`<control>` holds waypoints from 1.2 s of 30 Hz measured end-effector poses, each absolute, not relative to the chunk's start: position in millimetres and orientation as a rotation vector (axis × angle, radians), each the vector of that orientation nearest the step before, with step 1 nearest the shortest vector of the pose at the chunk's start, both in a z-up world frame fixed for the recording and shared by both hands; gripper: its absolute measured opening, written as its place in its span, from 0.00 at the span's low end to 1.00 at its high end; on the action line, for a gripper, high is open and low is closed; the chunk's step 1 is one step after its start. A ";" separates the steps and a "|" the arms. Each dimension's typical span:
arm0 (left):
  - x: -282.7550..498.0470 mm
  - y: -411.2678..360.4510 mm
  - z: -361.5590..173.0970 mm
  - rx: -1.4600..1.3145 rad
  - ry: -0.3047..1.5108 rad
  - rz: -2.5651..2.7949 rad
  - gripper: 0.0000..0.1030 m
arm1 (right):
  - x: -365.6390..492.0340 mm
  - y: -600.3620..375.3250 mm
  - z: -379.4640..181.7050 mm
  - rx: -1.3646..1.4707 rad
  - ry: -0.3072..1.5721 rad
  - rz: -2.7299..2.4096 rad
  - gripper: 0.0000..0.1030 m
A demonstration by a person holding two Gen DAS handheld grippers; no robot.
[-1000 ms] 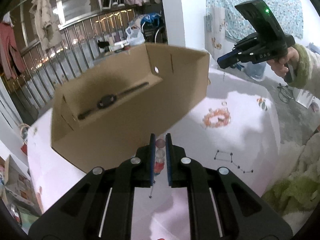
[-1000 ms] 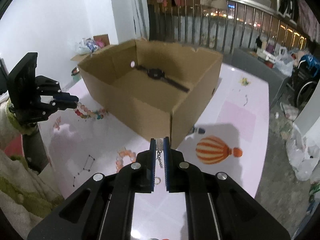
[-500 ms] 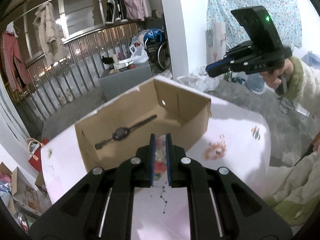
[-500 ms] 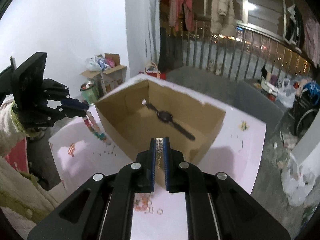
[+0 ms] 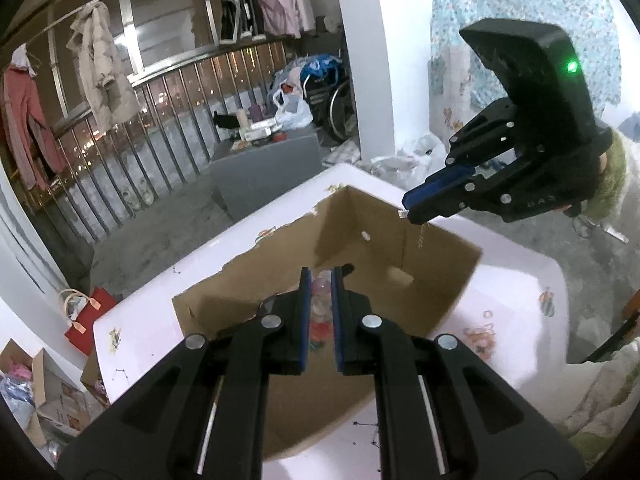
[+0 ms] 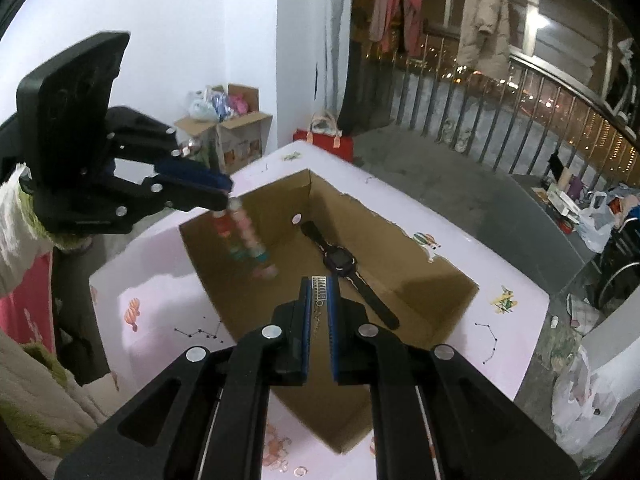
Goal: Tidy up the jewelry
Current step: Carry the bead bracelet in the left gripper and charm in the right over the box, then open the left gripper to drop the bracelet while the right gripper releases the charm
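Now both hand-held grippers have risen over the cardboard box (image 6: 400,288): left hand-held gripper (image 6: 229,194) clamps the bead bracelet (image 6: 246,236), right hand-held gripper (image 6: 320,286) pinches a fine chain (image 6: 319,304); 2 drops look imminent.

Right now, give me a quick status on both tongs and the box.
Left tongs shut on bead bracelet, above cardboard box. Right tongs shut on thin chain. Watch inside box. Nothing blocking.

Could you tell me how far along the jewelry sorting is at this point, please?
Done: a black watch lies in the cardboard box. In hand: the left gripper holds a beaded bracelet over the box, and the right gripper pinches a thin silver chain. Left: an orange bead bracelet and small rings lie on the table.
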State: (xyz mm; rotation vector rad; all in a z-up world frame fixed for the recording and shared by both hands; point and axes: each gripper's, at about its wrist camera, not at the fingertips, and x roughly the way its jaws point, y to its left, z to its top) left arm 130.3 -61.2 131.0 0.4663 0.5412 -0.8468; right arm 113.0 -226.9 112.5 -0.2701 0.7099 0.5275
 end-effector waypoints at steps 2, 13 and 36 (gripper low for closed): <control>142.8 -65.7 120.6 0.484 0.573 -0.836 0.08 | 126.9 -223.9 105.3 -0.279 0.744 0.532 0.08; 198.6 -73.1 52.9 0.579 0.785 -0.758 0.08 | 176.1 -219.6 56.5 -0.313 0.953 0.535 0.08; 207.9 -74.6 50.4 0.599 0.801 -0.706 0.40 | 182.7 -222.9 50.4 -0.314 0.972 0.508 0.27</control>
